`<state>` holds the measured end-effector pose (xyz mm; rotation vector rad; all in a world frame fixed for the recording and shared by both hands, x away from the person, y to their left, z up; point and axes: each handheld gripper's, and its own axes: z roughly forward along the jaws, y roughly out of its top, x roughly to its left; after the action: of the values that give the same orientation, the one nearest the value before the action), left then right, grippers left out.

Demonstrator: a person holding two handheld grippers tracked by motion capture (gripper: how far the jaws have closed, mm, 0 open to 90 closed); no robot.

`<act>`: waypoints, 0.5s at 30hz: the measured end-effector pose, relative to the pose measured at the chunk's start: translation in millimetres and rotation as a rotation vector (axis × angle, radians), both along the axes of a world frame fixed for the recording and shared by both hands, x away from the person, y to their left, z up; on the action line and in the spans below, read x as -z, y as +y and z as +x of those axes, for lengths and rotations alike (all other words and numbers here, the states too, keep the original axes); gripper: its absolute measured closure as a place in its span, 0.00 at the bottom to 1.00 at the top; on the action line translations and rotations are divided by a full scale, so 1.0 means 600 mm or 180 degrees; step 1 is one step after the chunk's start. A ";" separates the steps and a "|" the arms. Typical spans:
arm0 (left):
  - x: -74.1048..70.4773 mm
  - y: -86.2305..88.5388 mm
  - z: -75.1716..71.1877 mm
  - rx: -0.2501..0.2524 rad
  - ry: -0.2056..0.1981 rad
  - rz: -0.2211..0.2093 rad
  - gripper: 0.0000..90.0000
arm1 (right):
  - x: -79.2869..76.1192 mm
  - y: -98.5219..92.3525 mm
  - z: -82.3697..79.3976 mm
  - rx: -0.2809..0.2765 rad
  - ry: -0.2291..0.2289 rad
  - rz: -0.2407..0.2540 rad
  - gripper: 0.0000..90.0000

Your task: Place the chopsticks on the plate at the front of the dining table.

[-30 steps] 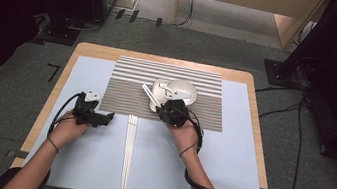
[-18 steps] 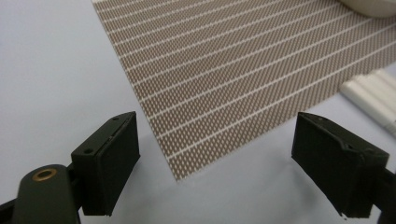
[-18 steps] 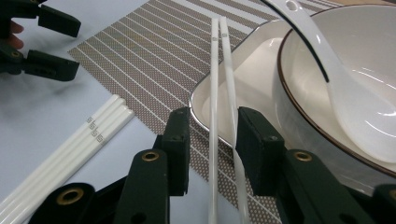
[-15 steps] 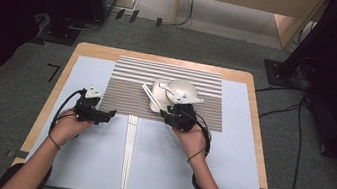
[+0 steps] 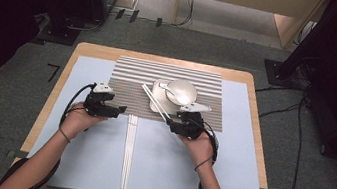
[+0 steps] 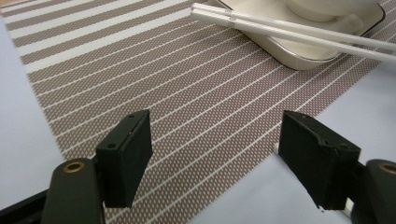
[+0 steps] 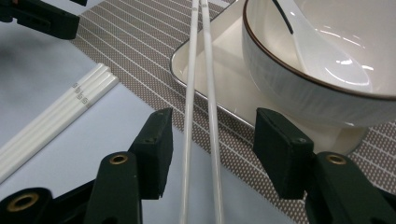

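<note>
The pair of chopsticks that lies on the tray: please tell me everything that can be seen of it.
The pair of chopsticks is two long, thin, white sticks, smooth like plastic, each with a small grey mark near its far end. They lie side by side, almost touching, slanted across the corner of the white tray, beside the bowl. Their near ends reach out over the striped mat and the blue table cover. They pass between the open jaws of the right gripper, which have just been opening; neither pad presses them.

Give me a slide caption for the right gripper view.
Open black fingers straddle a white chopstick pair leaning on the tray.
</note>
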<state>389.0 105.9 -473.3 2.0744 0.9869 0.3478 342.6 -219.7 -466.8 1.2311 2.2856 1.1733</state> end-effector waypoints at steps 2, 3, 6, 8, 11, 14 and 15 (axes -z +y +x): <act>-0.001 -0.003 0.007 0.0024 0.0033 -0.0011 0.30 | 0.004 -0.003 -0.002 0.0028 0.0014 0.0008 0.51; -0.002 -0.004 0.011 0.0037 0.0053 -0.0042 0.34 | 0.006 -0.004 -0.003 0.0042 0.0029 0.0016 0.50; -0.006 -0.010 0.022 0.0054 0.0117 -0.0087 0.41 | 0.013 -0.005 -0.005 0.0060 0.0060 0.0030 0.50; -0.006 -0.015 0.026 0.0068 0.0106 -0.0094 0.43 | 0.016 -0.003 -0.006 0.0049 0.0067 0.0017 0.49; -0.007 -0.024 0.030 0.0101 0.0091 -0.0098 0.46 | 0.021 0.001 -0.008 0.0024 0.0078 -0.0023 0.49; -0.009 -0.034 0.033 0.0151 0.0074 -0.0121 0.47 | 0.025 0.002 -0.008 0.0037 0.0098 -0.0043 0.50; -0.009 -0.036 0.034 0.0150 0.0073 -0.0141 0.47 | 0.026 0.002 -0.009 0.0045 0.0108 -0.0065 0.50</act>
<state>409.5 84.4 -467.8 2.0620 0.9494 0.2761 337.4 -218.6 -482.5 1.2669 2.3036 1.1300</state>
